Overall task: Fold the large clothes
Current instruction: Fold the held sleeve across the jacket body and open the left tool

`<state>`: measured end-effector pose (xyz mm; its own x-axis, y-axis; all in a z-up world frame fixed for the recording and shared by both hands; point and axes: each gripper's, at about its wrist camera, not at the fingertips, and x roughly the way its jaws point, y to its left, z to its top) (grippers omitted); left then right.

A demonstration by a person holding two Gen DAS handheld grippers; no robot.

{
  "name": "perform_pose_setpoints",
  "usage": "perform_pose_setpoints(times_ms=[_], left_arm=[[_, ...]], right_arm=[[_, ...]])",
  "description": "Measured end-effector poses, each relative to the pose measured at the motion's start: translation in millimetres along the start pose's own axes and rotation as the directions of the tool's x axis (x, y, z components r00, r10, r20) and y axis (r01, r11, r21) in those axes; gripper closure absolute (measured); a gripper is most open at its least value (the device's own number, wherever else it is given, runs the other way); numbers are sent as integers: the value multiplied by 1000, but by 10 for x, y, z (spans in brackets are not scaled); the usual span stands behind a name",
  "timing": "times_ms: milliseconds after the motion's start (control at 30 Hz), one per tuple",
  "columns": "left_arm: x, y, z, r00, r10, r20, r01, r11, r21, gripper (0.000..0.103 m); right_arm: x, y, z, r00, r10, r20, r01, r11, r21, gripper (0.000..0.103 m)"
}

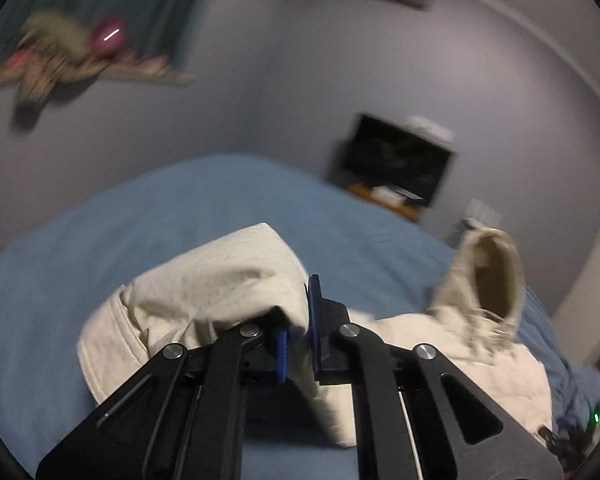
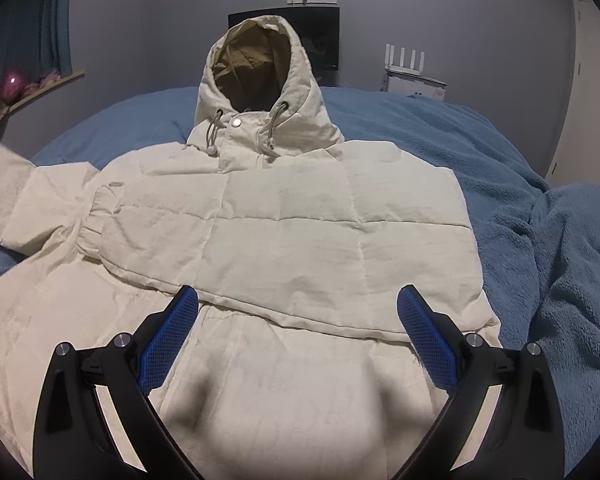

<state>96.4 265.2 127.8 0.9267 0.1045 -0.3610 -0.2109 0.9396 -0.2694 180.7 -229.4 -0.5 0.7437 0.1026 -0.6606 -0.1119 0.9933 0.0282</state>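
A cream hooded puffer jacket (image 2: 284,216) lay front side up on a bed covered with a blue fleece blanket (image 2: 540,208). Its hood (image 2: 256,68) stood propped open at the far end, showing a tan lining, with two drawcords and a metal snap at the collar. The jacket's right side looked folded in over the body, so a quilted panel lay across the chest with a straight edge near the hem.

The right gripper (image 2: 298,322) hung over the lower front of the jacket, its blue-padded fingers spread wide with nothing between them, apparently not touching the cloth.

In the blurred left wrist view, the left gripper (image 1: 300,340) was pressed together on a fold of the jacket's cream fabric, which looked like the sleeve (image 1: 220,280). The cloth was bunched between the blue pads and raised above the blanket. The hood showed to the right of it in that view.

Beyond the bed stood a grey wall with a dark television screen (image 2: 320,36), a white router (image 2: 408,64) with upright antennas on a white box, teal curtains (image 2: 56,32), and a window ledge (image 2: 36,88) holding small blurred ornaments.
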Motion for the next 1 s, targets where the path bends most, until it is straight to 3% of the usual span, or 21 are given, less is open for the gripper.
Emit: perform_pose_setpoints(times_ms=[100, 200, 300, 467, 667, 800, 933, 1000], left_arm=[[-127, -652, 82, 994, -102, 41, 97, 989, 115, 95], [-167, -1178, 98, 978, -204, 45, 193, 966, 172, 95], [-155, -1756, 15, 952, -305, -2, 298, 927, 227, 95], [33, -2482, -354, 926, -364, -99, 376, 862, 340, 95], [588, -3052, -1143, 905, -321, -279, 416, 806, 421, 95], [944, -3135, -1690, 875, -262, -407, 431, 804, 409, 95], [936, -3180, -1982, 863, -216, -457, 427, 794, 433, 89], [858, -3207, -2066, 857, -193, -477, 431, 777, 459, 62]], right_arm=[[-38, -55, 18, 1000, 0, 9, -1, 1000, 21, 7], [-78, -122, 32, 1000, 1, 17, -2, 999, 45, 7], [-107, -221, 49, 999, 29, 23, -31, 995, 94, 7], [-102, -352, 70, 999, 46, 18, -48, 987, 155, 7], [-43, -504, 53, 998, 63, -4, -61, 973, 222, 7], [77, -559, 31, 996, 50, -75, -32, 974, 225, 7], [246, -621, -51, 988, 35, -148, 0, 972, 233, 7], [278, -672, -71, 985, 58, -161, -13, 963, 268, 7]])
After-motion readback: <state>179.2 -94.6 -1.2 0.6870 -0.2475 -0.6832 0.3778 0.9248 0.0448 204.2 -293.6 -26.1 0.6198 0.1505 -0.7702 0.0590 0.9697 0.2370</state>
